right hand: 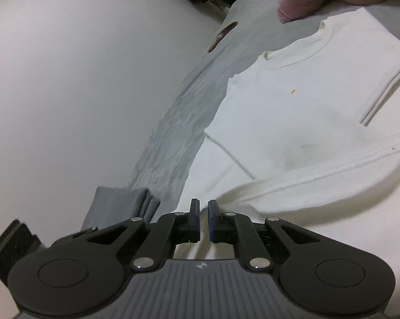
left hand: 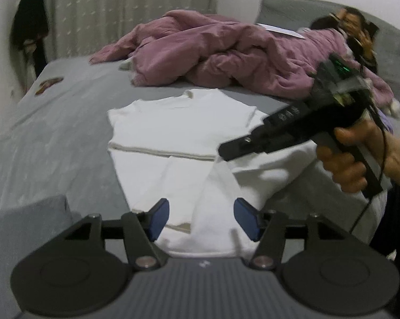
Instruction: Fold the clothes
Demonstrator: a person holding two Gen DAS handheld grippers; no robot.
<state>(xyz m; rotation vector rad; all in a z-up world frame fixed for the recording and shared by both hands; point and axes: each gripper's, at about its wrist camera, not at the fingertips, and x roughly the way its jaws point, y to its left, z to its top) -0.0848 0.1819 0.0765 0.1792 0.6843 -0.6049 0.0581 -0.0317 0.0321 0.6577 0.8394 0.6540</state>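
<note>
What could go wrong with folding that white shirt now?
The left gripper hangs open above the white shirt, holding nothing, so it might pinch only the top layer and pull the folded sleeves crooked. The right gripper is nearly closed with no cloth between its pads; it may need opening first. The pink duvet lies close behind the collar and could get in the way.

Right gripper [left hand: 226, 150] is motion-blurred in the left wrist view and its body covers the right side of the white shirt [left hand: 178, 133], whose near hem is hidden behind the left gripper [left hand: 201, 219]; a person [left hand: 356, 30] behind the pink duvet [left hand: 226, 55] is blurred and mostly covered. In the right wrist view the shirt runs off the right edge, and the fabric just past the nearly closed pads [right hand: 212, 220] is smeared, so possibly nothing is pinched. Small brown items [left hand: 48, 83] on the grey bedsheet [left hand: 54, 138] too small to identify
</note>
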